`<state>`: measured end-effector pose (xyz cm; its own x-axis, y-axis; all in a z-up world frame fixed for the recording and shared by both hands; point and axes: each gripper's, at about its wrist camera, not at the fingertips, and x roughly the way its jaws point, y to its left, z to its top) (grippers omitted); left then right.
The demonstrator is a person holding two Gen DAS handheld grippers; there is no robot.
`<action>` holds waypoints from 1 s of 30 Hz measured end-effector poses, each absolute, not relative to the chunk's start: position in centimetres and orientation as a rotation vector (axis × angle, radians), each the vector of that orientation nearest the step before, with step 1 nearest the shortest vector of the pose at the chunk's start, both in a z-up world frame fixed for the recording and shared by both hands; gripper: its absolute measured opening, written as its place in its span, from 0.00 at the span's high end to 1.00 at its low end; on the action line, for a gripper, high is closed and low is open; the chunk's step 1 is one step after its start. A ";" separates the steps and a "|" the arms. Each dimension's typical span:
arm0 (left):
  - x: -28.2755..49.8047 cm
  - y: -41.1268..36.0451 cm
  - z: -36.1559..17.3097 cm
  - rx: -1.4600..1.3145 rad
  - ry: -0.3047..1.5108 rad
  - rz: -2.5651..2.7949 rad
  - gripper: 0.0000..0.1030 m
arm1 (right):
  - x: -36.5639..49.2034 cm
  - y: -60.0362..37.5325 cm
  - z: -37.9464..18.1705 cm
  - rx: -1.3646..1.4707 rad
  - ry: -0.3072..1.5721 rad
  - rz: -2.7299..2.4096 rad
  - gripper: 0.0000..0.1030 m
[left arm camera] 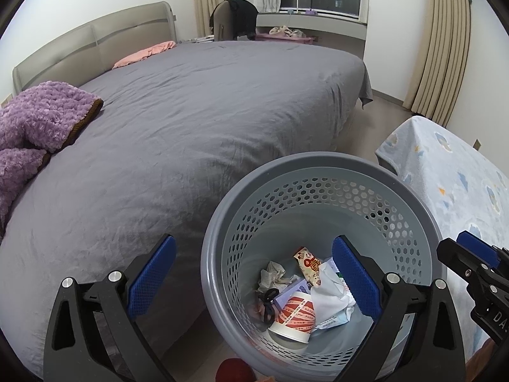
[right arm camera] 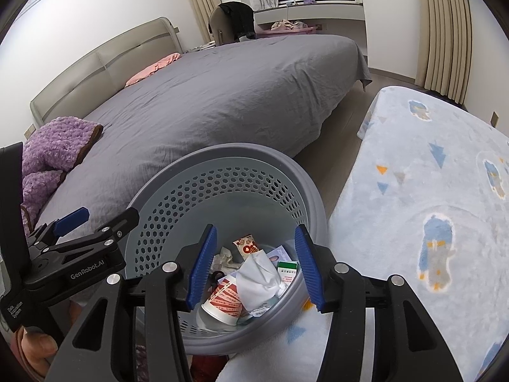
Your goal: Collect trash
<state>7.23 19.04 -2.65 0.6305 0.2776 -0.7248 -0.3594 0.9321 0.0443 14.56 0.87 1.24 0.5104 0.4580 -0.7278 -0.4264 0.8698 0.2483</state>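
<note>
Hovering over a grey perforated bin (left arm camera: 321,172), both grippers point down into it. Left gripper (left arm camera: 254,281): jaws spread wide, nothing between the blue pads; 1 pad hangs over the bed's edge, the other over the bin's inside. Right gripper (right arm camera: 256,267): jaws partly open, nothing gripped, trash visible through the gap. Bin stands on the floor between a bed with a grey cover (left arm camera: 197,111) and a low surface under a pale blue patterned blanket (right arm camera: 429,191), touching or just beside both. Trash lies at the bin's bottom: a paper cup with red stripes (right arm camera: 224,302) on its side, a white crumpled tissue (right arm camera: 257,275), a snack wrapper (right arm camera: 246,245), a small green-and-white box (right arm camera: 286,270), another wad of paper (left arm camera: 272,275). A purple fuzzy blanket (left arm camera: 41,117) sits at the bed's near corner, a pink pillow (left arm camera: 143,54) by the headboard. A hand (right arm camera: 38,347) grips the left gripper's handle.
</note>
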 end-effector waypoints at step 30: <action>7.2 19.1 -2.4 -0.100 0.807 0.367 0.06 | 14.5 0.9 1.3 0.035 0.884 0.533 0.52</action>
<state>7.16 19.13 -2.43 0.6324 0.2826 -0.7212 -0.3577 0.9324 0.0516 14.48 0.90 1.31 0.5128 0.4576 -0.7264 -0.4289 0.8695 0.2449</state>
